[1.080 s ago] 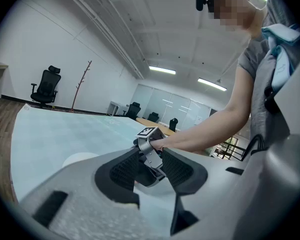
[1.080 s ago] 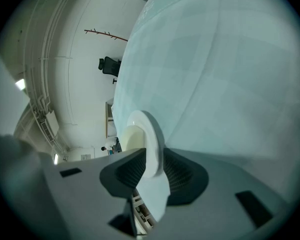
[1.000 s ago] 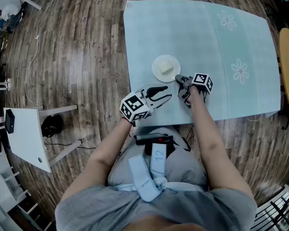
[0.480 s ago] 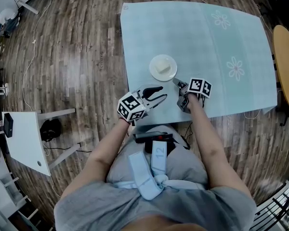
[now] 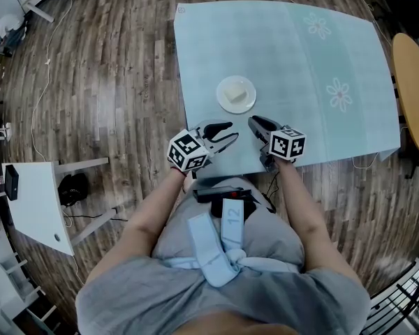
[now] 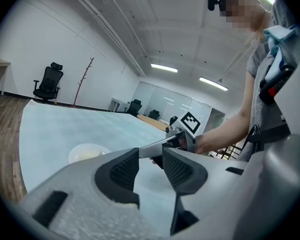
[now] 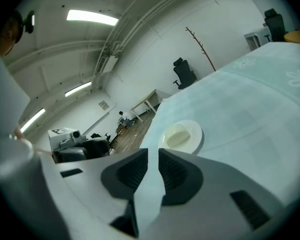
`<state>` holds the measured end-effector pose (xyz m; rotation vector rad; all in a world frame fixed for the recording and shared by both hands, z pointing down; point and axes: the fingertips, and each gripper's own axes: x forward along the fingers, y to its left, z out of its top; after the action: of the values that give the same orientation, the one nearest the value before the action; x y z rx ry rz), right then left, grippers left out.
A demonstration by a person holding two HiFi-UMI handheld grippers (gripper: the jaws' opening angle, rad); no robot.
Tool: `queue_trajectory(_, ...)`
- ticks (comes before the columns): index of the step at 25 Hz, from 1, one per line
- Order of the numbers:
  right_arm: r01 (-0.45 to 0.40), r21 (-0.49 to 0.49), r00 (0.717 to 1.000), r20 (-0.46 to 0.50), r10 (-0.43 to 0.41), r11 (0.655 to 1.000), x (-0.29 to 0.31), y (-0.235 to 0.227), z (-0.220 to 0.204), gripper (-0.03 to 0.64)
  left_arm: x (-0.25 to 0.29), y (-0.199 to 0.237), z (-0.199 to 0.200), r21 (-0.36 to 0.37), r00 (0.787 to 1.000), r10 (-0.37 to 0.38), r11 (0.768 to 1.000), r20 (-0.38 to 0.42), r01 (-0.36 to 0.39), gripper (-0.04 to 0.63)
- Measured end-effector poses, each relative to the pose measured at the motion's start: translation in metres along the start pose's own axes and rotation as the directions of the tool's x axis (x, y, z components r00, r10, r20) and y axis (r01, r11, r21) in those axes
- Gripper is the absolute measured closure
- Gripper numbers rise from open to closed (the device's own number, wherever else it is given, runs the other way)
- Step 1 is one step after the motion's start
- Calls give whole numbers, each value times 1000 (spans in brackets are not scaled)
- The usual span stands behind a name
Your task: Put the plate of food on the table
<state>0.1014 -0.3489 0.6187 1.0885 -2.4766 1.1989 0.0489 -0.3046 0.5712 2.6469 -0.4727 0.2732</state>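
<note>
Two pairs of jaws carry nothing: the left gripper (image 6: 150, 159) has its jaws spread with only open air between the ribbed pads, and the right gripper (image 7: 153, 156) has its jaws parted by a slim gap through which only tablecloth shows. Both hang over the near edge of the table (image 5: 314, 61), low in the head view, apart from the plate (image 5: 223, 100), which sits flat on the pale cloth just above them with the pale block of food (image 5: 235, 91) on it. By these pictures the placing looks done, so the risks lie in the retreat. A careless swing of either gripper up the frame could clip the rim and skid the plate toward the cloth's left border, which lies nearer to it than the other edges. Whether the jaw tips touch the cloth cannot be told; if one catches it on the way back, the fabric could drag and carry the plate along, or tip the food off it.
</note>
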Motion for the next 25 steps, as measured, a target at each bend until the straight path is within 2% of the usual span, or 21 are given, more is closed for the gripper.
queue_trajectory(5,11,-109,1000,18,-9,994,-9,12,-11,537,-5,0,-3,-14,1000,1,1000,5,-1,437)
queue_trajectory(20,18,-191,997,81,-2,981,-35,58,-9,537,-18,-27,-6,-4,999,-25,1000,24,25,437)
queue_trajectory(25,16,-260,994,108,13,966,-51,78,-9,537,-27,-37,-5,-13,999,-24,1000,42,25,437)
